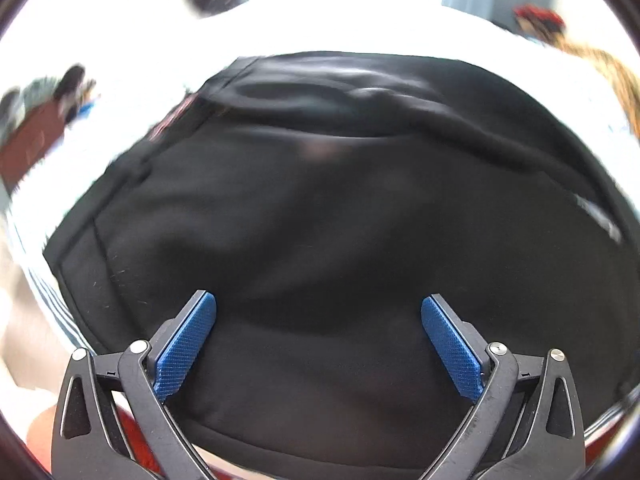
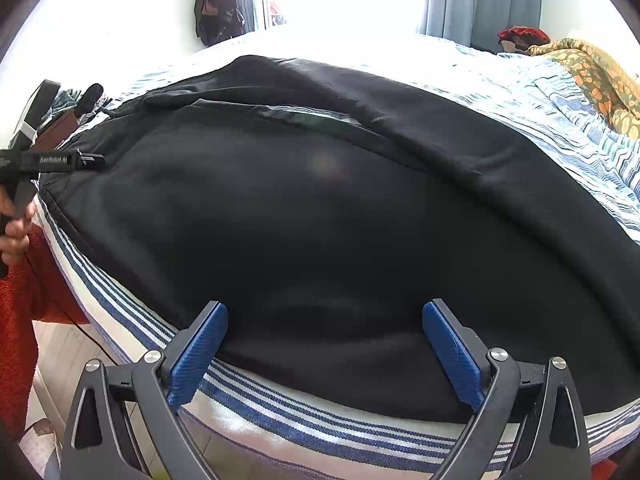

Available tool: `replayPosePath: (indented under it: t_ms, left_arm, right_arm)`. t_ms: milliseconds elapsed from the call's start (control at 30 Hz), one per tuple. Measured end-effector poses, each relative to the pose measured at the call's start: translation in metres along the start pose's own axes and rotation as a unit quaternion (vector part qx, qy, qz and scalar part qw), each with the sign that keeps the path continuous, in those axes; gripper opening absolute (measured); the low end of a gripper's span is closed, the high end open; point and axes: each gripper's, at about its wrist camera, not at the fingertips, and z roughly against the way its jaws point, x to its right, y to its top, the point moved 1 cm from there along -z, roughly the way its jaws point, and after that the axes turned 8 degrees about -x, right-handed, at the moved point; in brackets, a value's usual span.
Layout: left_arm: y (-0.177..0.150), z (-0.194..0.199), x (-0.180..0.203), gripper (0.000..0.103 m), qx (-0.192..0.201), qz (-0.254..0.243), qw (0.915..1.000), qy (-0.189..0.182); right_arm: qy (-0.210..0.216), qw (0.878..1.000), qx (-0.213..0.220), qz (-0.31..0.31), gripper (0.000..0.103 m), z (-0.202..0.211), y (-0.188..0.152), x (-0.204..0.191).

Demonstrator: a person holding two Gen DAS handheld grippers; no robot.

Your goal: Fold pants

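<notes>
Black pants (image 2: 320, 208) lie spread across a striped bed, one layer folded over another, and fill most of both views. In the left wrist view the pants (image 1: 320, 220) are blurred. My left gripper (image 1: 318, 304) is open and empty just above the fabric near the bed's front edge. My right gripper (image 2: 325, 312) is open and empty over the pants' near edge. The left gripper's body (image 2: 52, 160) shows at the far left of the right wrist view, held by a hand beside the pants' left end.
The bed's blue-and-white striped cover (image 2: 280, 412) hangs over the front edge. An orange patterned blanket (image 2: 596, 76) lies at the far right. An orange-red towel (image 2: 20, 320) hangs left of the bed. Curtains (image 2: 480, 0) and hanging dark clothes (image 2: 220, 4) stand behind.
</notes>
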Motion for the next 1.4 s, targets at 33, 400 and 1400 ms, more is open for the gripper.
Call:
replayPosePath:
  t_ms: [33,400,1400]
  left_arm:
    - [0.000,0.000,-0.003,0.102,-0.001,0.003,1.0000,-0.009]
    - [-0.012,-0.006,0.019,0.102,0.020,-0.044,0.9969,0.062]
    - [0.146,-0.006,0.088,0.102,-0.062,0.082,0.9551,-0.278]
  right_arm:
    - [0.002,1.000,-0.001,0.001,0.097,0.001,0.000,0.000]
    - [0.125,0.910,0.105,-0.381,0.073,0.049,-0.040,0.159]
    - [0.236,0.882,0.269,-0.306,0.008,0.206,-0.065,0.185]
